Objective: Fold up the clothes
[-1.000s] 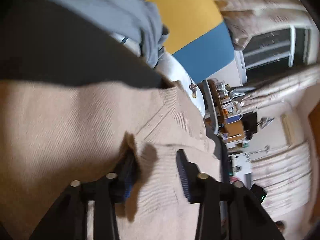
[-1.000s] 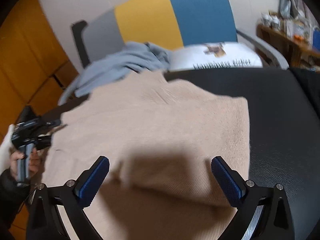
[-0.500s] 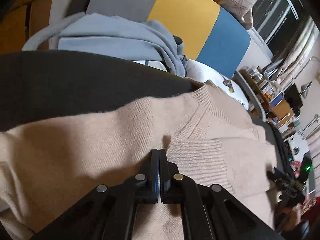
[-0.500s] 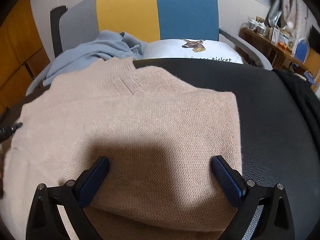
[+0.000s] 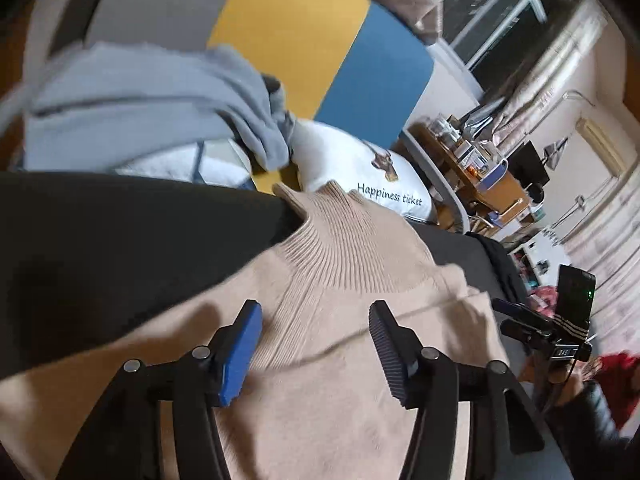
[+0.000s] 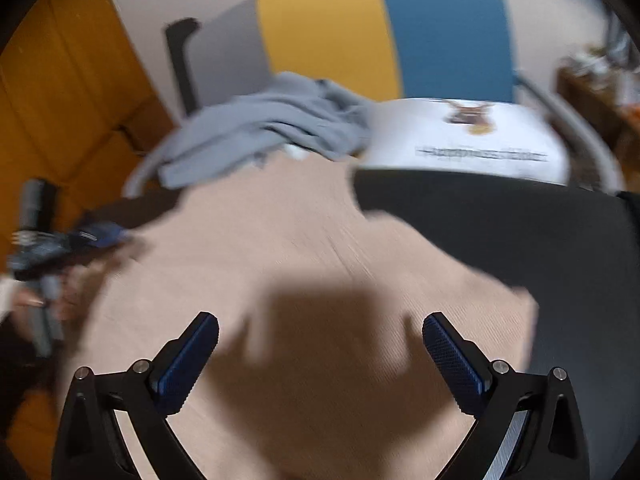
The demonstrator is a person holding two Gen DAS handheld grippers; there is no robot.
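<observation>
A beige knit sweater (image 5: 340, 380) lies partly folded on a dark surface (image 5: 120, 240), its ribbed collar (image 5: 340, 248) pointing to the far side. My left gripper (image 5: 316, 332) is open and empty just above the sweater below the collar. In the right wrist view the sweater (image 6: 280, 248) fills the middle, with my right gripper (image 6: 320, 344) open and empty over its near part. The left gripper shows in the right wrist view (image 6: 92, 236) at the sweater's left edge. The right gripper shows in the left wrist view (image 5: 520, 316) at the sweater's right edge.
A grey-blue garment (image 6: 272, 128) and a white printed T-shirt (image 6: 472, 136) lie behind the sweater, in front of a grey, yellow and blue chair back (image 6: 380, 28). A dark garment (image 5: 500, 264) lies at the right. A cluttered wooden desk (image 5: 480, 176) stands beyond.
My left gripper, shut on the sweater half a second ago, has opened and let the fabric go. My right gripper stayed open and lifted slightly back from the sweater.
</observation>
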